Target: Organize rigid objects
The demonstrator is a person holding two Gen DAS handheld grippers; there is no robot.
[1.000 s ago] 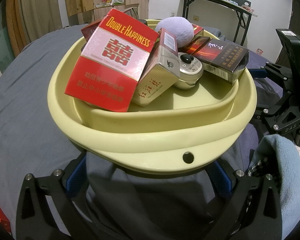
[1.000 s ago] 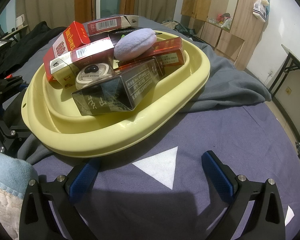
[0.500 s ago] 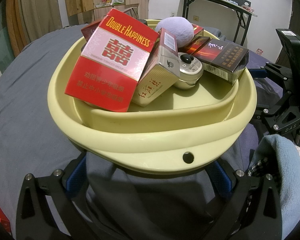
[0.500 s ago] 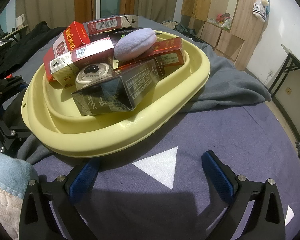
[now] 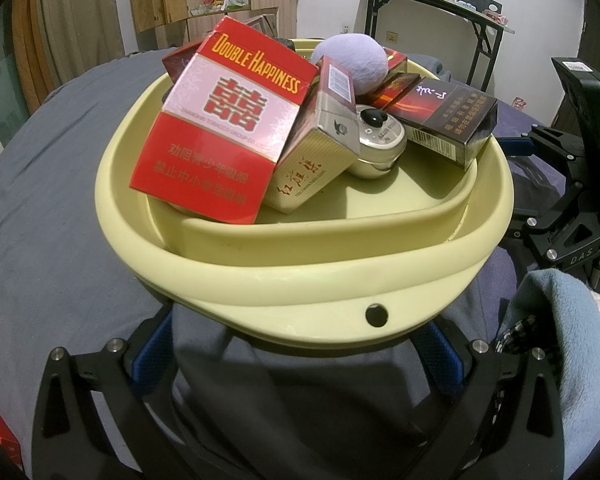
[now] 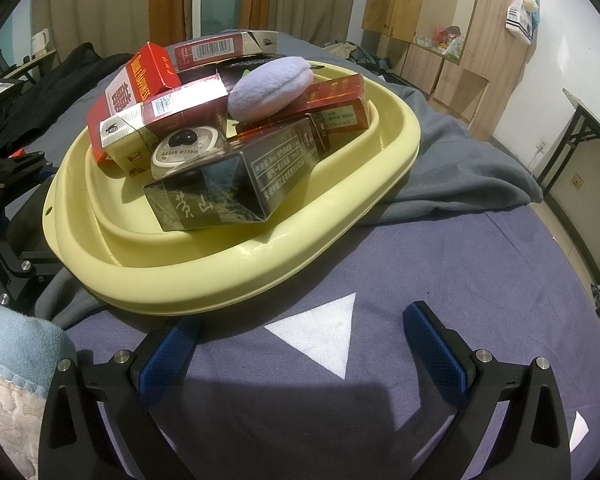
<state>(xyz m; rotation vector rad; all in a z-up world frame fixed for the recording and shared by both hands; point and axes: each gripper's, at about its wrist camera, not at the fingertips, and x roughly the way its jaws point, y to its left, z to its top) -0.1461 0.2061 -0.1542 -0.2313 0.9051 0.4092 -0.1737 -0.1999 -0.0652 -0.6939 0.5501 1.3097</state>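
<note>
Both my grippers sit spread wide, nothing in them. Left gripper (image 5: 296, 344) is just under the near rim of the yellow basin (image 5: 300, 280). Right gripper (image 6: 300, 336) is over the purple sheet (image 6: 460, 272), basin to its far left. The basin holds the pile: red Double Happiness box (image 5: 224, 128), gold box (image 5: 316, 160), round tin (image 5: 376, 140), dark box (image 5: 444, 116), lilac puff (image 5: 352, 62) on top.
</note>
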